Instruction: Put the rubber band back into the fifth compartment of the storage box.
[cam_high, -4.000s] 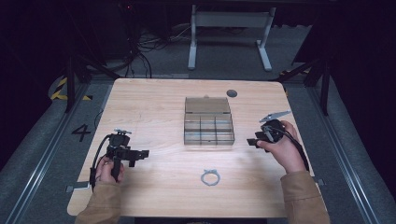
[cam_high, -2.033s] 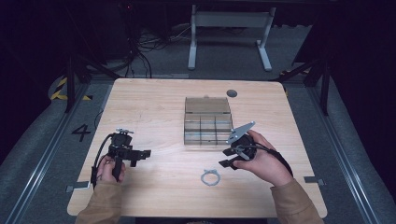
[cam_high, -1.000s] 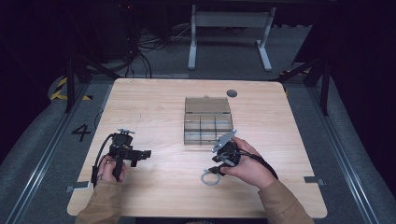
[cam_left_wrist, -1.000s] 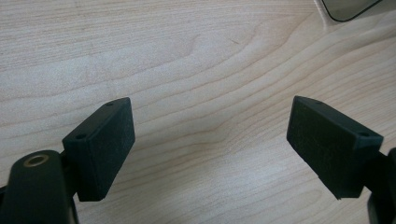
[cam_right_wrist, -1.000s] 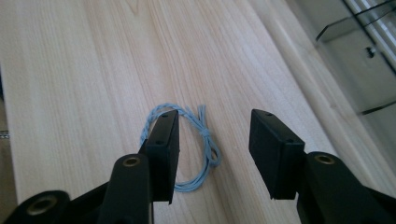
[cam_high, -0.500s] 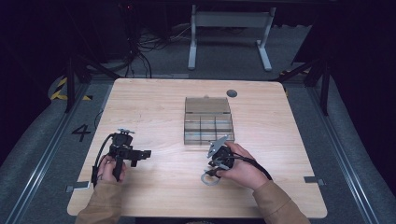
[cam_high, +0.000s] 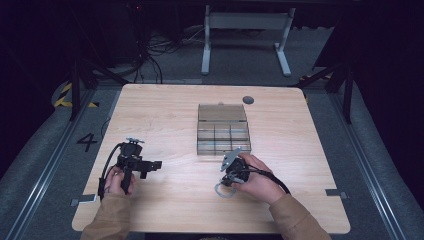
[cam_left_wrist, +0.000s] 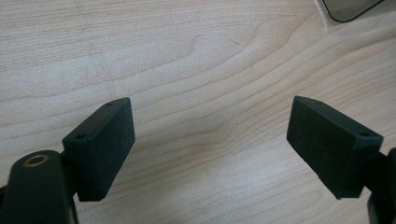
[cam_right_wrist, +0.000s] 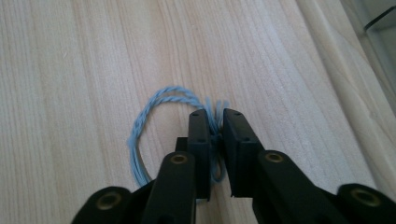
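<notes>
A small loop of light blue twisted string (cam_right_wrist: 154, 112) lies on the wooden table (cam_high: 165, 110), near its front middle. My right gripper (cam_right_wrist: 215, 116) has just been closing, and its jaws are now pinched on the right side of the loop, with strands showing between the pads. From above, the same loop (cam_high: 223, 190) pokes out under my right gripper (cam_high: 230, 181), which points down at the table. My left gripper (cam_high: 155, 165) rests at the front left with its jaws wide apart; between its pads (cam_left_wrist: 105, 140) only bare wood shows.
A clear plastic compartment box (cam_high: 222, 132) with its lid folded back sits at the table's middle, just beyond my right hand. Its corner (cam_left_wrist: 355, 9) shows in the left gripper view. A dark round grommet (cam_high: 248, 100) is set in the tabletop behind it.
My right hand came in from the right edge to the front middle, lowered onto the string loop, and its jaws shut on it. The left hand stayed put.
</notes>
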